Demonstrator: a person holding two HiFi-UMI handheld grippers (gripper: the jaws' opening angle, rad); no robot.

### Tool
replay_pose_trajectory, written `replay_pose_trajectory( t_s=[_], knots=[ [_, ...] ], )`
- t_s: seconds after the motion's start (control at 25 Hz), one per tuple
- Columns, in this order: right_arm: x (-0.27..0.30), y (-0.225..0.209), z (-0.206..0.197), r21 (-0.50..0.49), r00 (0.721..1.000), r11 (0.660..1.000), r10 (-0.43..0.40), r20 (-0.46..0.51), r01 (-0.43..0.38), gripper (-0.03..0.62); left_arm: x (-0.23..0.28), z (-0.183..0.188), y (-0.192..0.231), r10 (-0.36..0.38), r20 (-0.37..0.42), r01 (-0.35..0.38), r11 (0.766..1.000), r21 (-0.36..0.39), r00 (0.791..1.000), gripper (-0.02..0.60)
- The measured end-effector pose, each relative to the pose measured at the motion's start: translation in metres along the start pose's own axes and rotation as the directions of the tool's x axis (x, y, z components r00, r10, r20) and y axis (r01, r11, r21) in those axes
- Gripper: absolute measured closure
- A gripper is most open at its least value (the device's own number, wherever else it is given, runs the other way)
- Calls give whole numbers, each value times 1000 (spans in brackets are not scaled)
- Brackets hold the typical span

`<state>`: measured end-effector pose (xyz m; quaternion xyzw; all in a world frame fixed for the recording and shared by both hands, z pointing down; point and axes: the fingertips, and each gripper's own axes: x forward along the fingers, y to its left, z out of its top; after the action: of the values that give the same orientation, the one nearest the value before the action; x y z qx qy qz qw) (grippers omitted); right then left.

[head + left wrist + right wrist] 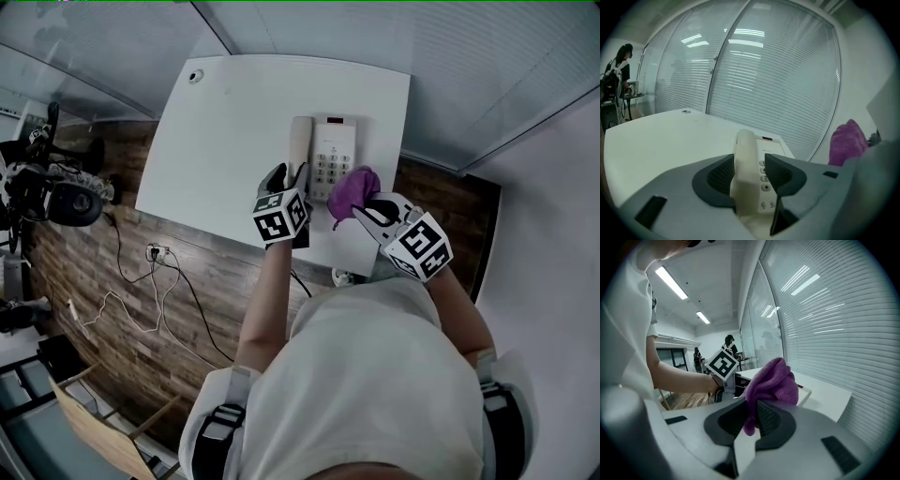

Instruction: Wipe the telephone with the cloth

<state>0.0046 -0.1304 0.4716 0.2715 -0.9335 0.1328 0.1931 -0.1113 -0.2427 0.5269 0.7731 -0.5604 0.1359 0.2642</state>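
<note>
A cream telephone (334, 150) lies on the white table (234, 122), with its handset (300, 145) resting along its left side. My left gripper (293, 180) straddles the near end of the handset (744, 157) and is closed on its sides; the handset still lies on the phone body (772, 149). My right gripper (364, 208) is shut on a purple cloth (354, 190), which bunches up beyond the jaws (771, 380). The cloth hangs over the phone's near right corner, and I cannot tell whether it touches. In the left gripper view the cloth (847, 140) shows at the right.
The phone sits near the table's front right edge. A round cable hole (195, 76) marks the far left corner. Blinds and glass walls close in the far side. Cables (155, 281) and camera gear (56, 192) lie on the wooden floor to the left.
</note>
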Motion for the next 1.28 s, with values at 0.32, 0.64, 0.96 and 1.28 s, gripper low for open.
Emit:
replay_pose_trajectory(
  t_s=[0.32, 0.64, 0.96, 1.28],
  knots=[
    [3, 15, 4, -10, 999, 999, -36, 18, 36, 548, -44, -1, -11, -21, 60, 22, 999, -30, 998, 516],
    [-3, 29, 7, 4, 995, 997, -83, 50, 83, 548, -83, -13, -16, -55, 71, 62, 993, -101, 996, 554],
    [-12, 56, 6, 4, 991, 995, -104, 89, 104, 548, -123, -35, -22, -66, 94, 80, 986, -149, 993, 560],
    [-18, 79, 7, 10, 984, 993, -114, 137, 114, 548, -161, -55, -33, -97, 103, 112, 982, -153, 990, 560]
  ],
)
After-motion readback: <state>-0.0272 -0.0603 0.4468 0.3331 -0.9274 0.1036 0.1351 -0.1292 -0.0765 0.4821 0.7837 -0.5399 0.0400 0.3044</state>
